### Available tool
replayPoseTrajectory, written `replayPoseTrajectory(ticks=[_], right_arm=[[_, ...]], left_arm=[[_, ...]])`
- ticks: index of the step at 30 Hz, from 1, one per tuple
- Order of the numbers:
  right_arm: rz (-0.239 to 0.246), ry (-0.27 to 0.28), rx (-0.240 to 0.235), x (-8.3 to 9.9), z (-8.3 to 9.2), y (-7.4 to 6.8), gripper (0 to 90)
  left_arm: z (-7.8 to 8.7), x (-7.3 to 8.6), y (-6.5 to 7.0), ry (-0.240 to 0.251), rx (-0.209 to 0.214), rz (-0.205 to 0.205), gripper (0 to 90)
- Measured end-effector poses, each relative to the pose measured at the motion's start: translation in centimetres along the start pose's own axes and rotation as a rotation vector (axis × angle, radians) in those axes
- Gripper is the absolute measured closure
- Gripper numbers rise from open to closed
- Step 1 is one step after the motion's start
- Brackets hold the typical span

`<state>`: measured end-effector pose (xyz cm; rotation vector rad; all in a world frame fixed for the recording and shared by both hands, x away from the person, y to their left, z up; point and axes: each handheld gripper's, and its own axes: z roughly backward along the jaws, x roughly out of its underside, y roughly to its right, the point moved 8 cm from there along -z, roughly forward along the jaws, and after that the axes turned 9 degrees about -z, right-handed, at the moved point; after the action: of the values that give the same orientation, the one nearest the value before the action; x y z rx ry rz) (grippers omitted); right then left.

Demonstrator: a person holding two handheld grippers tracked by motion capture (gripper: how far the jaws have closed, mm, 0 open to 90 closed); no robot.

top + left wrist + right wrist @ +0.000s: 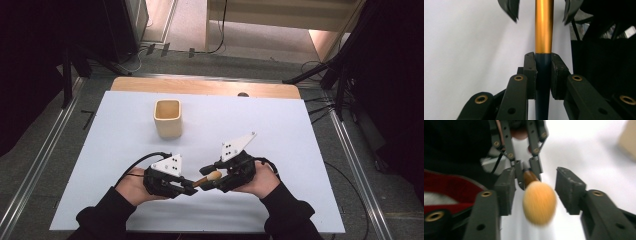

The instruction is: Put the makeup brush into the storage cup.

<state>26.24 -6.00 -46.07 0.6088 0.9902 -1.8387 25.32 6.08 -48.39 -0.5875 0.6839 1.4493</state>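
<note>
Passing the brush (209,178) from right gripper (216,176) to left gripper (186,186), above the table (280,130).
We keep the left jaws clamped on its handle while the right jaws, parted around the bristles, back straight off without brushing them.

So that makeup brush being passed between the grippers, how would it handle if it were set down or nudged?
The brush looks light and stiff along its round handle, so it would probably roll if laid on the white table. Its fluffy head would likely squash under a push. The handle's glossy finish may be slippery, though the left gripper is clamped on it.
</note>
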Motion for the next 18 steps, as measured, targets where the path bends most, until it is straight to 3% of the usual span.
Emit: replayPoseTrajectory(ticks=[2,3,4,5,6,9,15,18], right_arm=[[0.003,0.032,0.015,-0.2,0.3,0.2,48.5],[-0.006,0.080,0.024,-0.4,0.8,0.5,47.6],[-0.006,0.080,0.024,-0.4,0.8,0.5,47.6],[-0.022,0.125,0.041,-0.5,1.4,0.8,47.0],[-0.022,0.125,0.041,-0.5,1.4,0.8,47.0],[-0.053,0.190,0.055,-0.4,2.2,1.2,46.5],[-0.084,0.228,0.059,-0.1,1.7,1.4,49.2],[-0.102,0.259,0.045,-0.3,1.1,1.3,53.1]], left_arm=[[0.2,0.1,-0.2,0.018,-0.005,0.013,79.3],[0.4,0.1,-0.4,0.034,-0.017,0.031,79.3],[0.4,0.1,-0.4,0.034,-0.017,0.031,79.3],[0.8,0.1,-0.7,0.058,-0.031,0.052,79.3],[0.8,0.1,-0.7,0.058,-0.031,0.052,79.3],[1.5,-0.2,-1.5,0.129,-0.069,0.100,79.3],[2.0,-0.6,-1.9,0.190,-0.094,0.142,79.3],[1.9,-0.6,-2.0,0.189,-0.109,0.144,79.2]])
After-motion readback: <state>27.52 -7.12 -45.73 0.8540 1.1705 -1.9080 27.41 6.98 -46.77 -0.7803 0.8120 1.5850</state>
